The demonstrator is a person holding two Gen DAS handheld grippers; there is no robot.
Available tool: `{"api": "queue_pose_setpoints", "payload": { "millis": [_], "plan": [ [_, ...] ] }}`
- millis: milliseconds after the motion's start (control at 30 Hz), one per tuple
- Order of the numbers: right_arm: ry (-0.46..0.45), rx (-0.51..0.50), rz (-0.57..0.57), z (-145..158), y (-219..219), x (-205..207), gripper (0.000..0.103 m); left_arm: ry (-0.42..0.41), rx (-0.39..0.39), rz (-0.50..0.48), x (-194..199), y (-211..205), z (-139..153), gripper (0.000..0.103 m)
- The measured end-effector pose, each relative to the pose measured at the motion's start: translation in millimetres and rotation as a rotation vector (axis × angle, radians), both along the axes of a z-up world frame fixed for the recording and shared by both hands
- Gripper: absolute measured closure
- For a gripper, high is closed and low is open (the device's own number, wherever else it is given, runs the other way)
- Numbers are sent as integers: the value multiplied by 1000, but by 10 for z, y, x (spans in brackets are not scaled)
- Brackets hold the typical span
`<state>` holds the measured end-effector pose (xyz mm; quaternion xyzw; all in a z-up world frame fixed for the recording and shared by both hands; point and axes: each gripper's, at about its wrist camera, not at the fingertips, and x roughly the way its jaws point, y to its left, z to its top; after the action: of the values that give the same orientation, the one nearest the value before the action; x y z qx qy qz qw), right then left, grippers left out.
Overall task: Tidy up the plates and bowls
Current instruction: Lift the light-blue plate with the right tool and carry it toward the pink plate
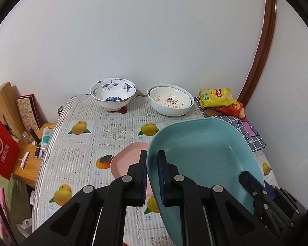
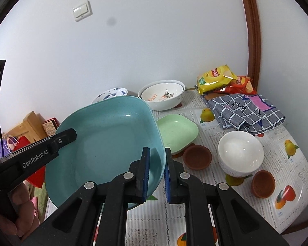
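Note:
A teal square plate [image 1: 205, 155] is held in the air above the table by both grippers. My left gripper [image 1: 152, 176] is shut on its left rim; it also shows in the right wrist view [image 2: 69, 136]. My right gripper [image 2: 156, 176] is shut on the plate's right rim [image 2: 161, 160]; it also shows in the left wrist view [image 1: 254, 186]. A pink plate [image 1: 127, 162] lies on the table below. A green plate [image 2: 177, 132] lies to the right. A blue-patterned bowl [image 1: 113, 93] and two nested white bowls [image 1: 170, 100] stand at the back.
A plain white bowl [image 2: 240, 152] and two small brown dishes [image 2: 197, 156] [image 2: 262, 183] sit at the right. A checked cloth [image 2: 246, 112] and snack bags [image 2: 215, 78] lie at the back right. A side shelf with a red bag [image 1: 1, 149] and small items is at the left.

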<state>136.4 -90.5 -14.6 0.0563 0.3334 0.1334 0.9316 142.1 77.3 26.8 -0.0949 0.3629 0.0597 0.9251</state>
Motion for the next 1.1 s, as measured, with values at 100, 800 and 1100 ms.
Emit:
{"api": "queue_pose_setpoints", "payload": {
  "millis": [100,800,1100],
  "plan": [
    [-14,0,-1,55,1,-86,91,-6,-6,4,-94,16,42,94],
    [-43,16,19,103,-93,-705,92,-22,-9,38,-726,-68,112,94],
    [-48,16,36,92,-76,-770,92,-21,-3,55,-801,-50,107,94]
  ]
}}
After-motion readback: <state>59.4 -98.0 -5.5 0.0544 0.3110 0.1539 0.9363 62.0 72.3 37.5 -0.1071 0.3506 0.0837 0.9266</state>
